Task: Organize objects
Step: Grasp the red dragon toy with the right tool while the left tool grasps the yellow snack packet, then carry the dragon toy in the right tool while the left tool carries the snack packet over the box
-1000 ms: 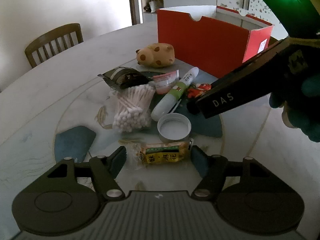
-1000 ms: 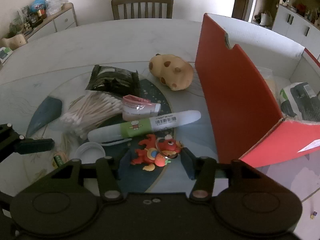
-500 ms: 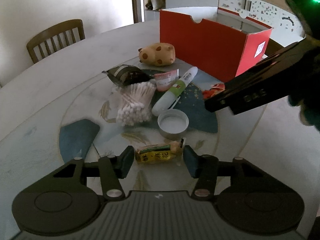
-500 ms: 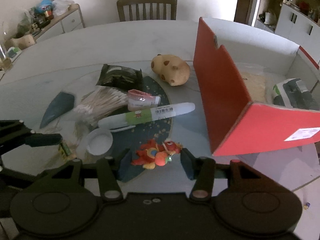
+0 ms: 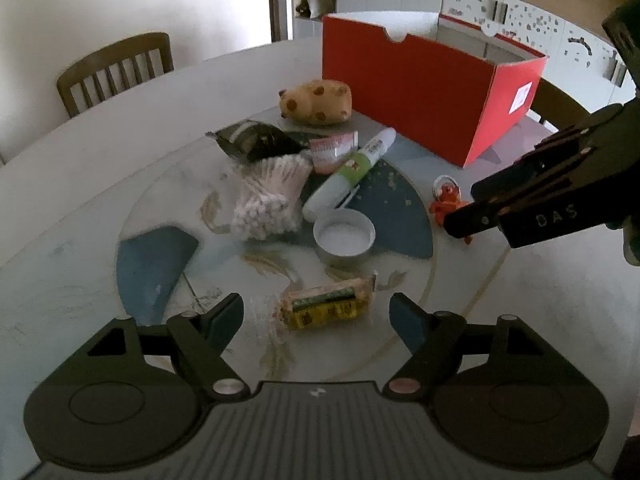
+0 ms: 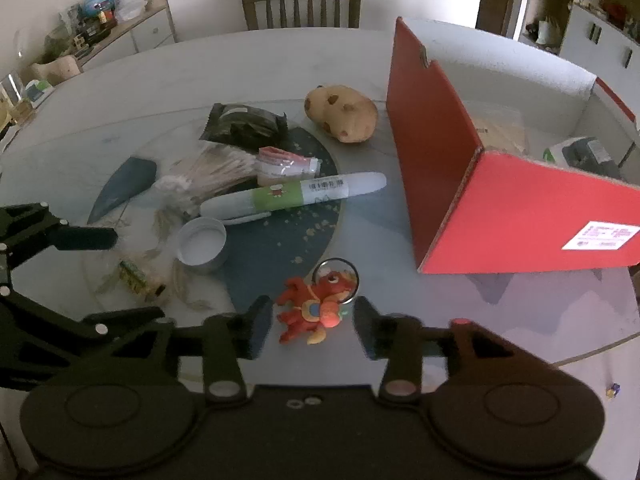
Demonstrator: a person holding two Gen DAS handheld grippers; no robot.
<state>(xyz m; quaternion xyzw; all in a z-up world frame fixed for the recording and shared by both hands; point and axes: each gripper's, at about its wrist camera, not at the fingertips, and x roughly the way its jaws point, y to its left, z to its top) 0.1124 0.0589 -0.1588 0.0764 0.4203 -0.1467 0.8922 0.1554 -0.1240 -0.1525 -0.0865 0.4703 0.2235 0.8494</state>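
Note:
My left gripper (image 5: 316, 320) is open, with a yellow-green snack packet (image 5: 326, 307) lying on the table between its fingertips. My right gripper (image 6: 312, 324) is open, its fingers on either side of a red dragon keychain (image 6: 316, 310), which also shows in the left wrist view (image 5: 448, 204). A white lid (image 5: 344, 236), a bag of cotton swabs (image 5: 268, 196), a green-and-white tube (image 5: 352, 172), a dark packet (image 5: 256, 142) and a spotted plush toy (image 5: 316, 102) lie on the round table. A red open box (image 5: 424, 88) stands behind them.
The red box (image 6: 500, 196) holds a bag and paper inside. A wooden chair (image 5: 114, 70) stands at the far side of the table. The table edge (image 6: 592, 344) runs close on the right. A cabinet with clutter (image 6: 100, 28) stands at the back left.
Both grippers have pulled back and up from the pile. The left gripper's fingers have opened wider around the snack packet. The right gripper stays around the dragon keychain.

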